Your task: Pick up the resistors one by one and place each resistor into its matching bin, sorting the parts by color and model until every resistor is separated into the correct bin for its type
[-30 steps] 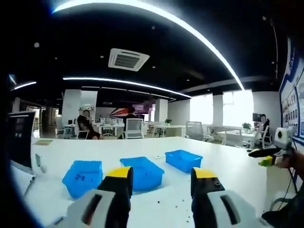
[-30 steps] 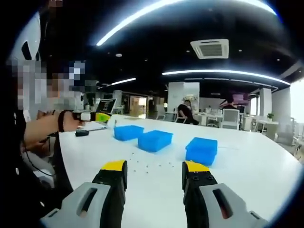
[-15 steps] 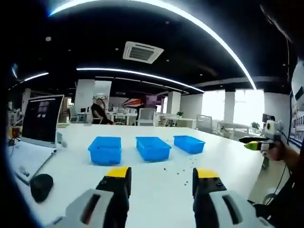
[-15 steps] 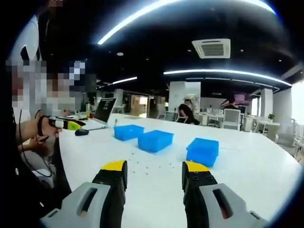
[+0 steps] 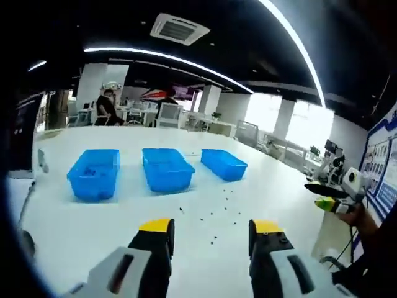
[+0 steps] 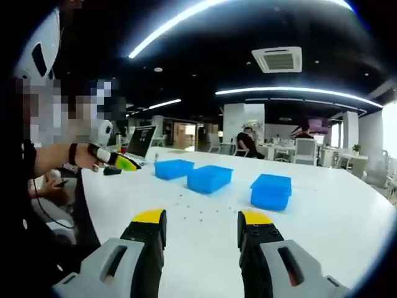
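Three blue bins stand in a row on the white table: in the left gripper view a left bin (image 5: 94, 174), a middle bin (image 5: 166, 169) and a right bin (image 5: 224, 164). Small dark resistors (image 5: 214, 216) lie scattered on the table in front of them. My left gripper (image 5: 211, 228) is open above the table, short of the resistors, holding nothing. In the right gripper view the bins (image 6: 210, 178) and resistors (image 6: 193, 211) lie ahead of my open, empty right gripper (image 6: 200, 220). The left gripper (image 6: 118, 160) shows at that view's left, the right gripper (image 5: 329, 197) at the left gripper view's right edge.
A laptop (image 6: 141, 139) and a dark mouse (image 6: 112, 171) sit on the table's far left corner in the right gripper view. Desks, chairs and a seated person (image 5: 107, 107) lie beyond the table. The table's near edge (image 5: 322, 230) runs by my arm.
The left gripper's camera has tilted down and swung right, bringing bins and resistors closer and losing the laptop. In the right gripper view the left gripper rose and moved over the table.
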Motion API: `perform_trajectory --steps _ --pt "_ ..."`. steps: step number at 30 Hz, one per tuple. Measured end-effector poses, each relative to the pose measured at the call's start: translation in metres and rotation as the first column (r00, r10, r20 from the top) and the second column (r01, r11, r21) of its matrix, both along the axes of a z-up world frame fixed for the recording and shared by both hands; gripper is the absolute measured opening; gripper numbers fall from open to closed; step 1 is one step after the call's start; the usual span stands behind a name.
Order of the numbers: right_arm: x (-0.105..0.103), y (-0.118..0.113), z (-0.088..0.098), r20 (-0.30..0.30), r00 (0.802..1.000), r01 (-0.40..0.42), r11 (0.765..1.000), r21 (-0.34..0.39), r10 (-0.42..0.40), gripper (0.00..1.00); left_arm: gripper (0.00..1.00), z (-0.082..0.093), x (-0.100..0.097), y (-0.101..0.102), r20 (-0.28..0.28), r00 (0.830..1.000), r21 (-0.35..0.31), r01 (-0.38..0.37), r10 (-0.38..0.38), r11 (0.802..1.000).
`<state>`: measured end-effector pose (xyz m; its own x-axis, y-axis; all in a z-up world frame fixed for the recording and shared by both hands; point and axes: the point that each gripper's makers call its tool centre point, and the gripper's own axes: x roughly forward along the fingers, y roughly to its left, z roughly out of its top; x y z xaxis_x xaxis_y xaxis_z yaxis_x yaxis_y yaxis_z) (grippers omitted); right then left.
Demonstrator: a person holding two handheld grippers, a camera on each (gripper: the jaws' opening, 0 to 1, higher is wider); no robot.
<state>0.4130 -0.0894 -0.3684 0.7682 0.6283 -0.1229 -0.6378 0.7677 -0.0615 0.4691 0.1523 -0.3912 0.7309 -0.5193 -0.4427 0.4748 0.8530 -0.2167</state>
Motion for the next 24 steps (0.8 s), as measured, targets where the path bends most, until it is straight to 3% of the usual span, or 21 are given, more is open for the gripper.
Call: perform_trajectory --steps 3,4,6,8,9,11,15,18,20,21,22,24 --pt "-0.002 -0.002 0.0 0.0 1.0 0.001 1.0 0.006 -0.001 0.47 0.4 -0.004 0.014 -0.017 -0.105 0.994 -0.063 0.032 -0.039 0.998" --pt "-0.003 -0.002 -0.001 -0.001 1.0 0.003 1.0 0.009 -0.003 0.47 0.4 -0.009 0.018 -0.018 -0.158 0.987 -0.053 0.028 -0.036 0.998" --pt "-0.004 -0.003 -0.003 -0.006 1.0 0.004 1.0 0.012 -0.004 0.47 0.38 -0.015 0.033 -0.017 -0.171 0.985 0.022 0.023 -0.019 0.999" --pt "-0.006 -0.002 -0.006 -0.013 1.0 0.002 1.0 0.017 -0.002 0.46 0.34 -0.022 0.042 -0.018 -0.229 0.973 0.069 0.034 -0.018 0.997" --pt "-0.008 -0.001 -0.008 -0.014 1.0 -0.001 1.0 0.022 0.002 0.47 0.33 -0.026 0.048 -0.019 -0.293 0.956 0.068 0.007 0.013 0.998" --pt "-0.01 0.0 -0.01 -0.019 1.0 -0.005 1.0 0.026 0.005 0.46 0.32 -0.03 0.054 -0.022 -0.347 0.938 0.092 0.03 0.004 0.995" --pt "-0.014 -0.002 -0.015 -0.028 1.0 -0.005 1.0 0.002 0.005 0.46 0.32 -0.041 0.063 -0.03 -0.471 0.881 0.134 0.034 0.033 0.99" --pt "-0.015 -0.006 -0.015 -0.03 1.0 0.007 1.0 0.013 -0.007 0.46 0.31 -0.051 0.072 -0.03 -0.513 0.855 0.213 0.037 0.079 0.976" --pt "-0.015 -0.009 -0.015 -0.029 0.999 0.017 1.0 0.02 -0.016 0.46 0.31 -0.054 0.087 -0.026 -0.516 0.844 0.246 -0.018 0.147 0.969" --pt "-0.016 -0.01 -0.015 -0.029 0.999 0.02 1.0 0.022 -0.02 0.46 0.3 -0.056 0.087 -0.025 -0.519 0.846 0.29 0.034 0.127 0.957" --pt "-0.016 -0.011 -0.015 -0.03 0.999 0.023 0.999 0.024 -0.023 0.46 0.3 -0.059 0.084 -0.025 -0.541 0.831 0.31 0.056 0.127 0.949" --pt "-0.017 -0.013 -0.016 -0.03 0.999 0.031 0.999 0.028 -0.03 0.46 0.29 -0.06 0.093 -0.026 -0.551 0.821 0.299 0.028 0.149 0.954"
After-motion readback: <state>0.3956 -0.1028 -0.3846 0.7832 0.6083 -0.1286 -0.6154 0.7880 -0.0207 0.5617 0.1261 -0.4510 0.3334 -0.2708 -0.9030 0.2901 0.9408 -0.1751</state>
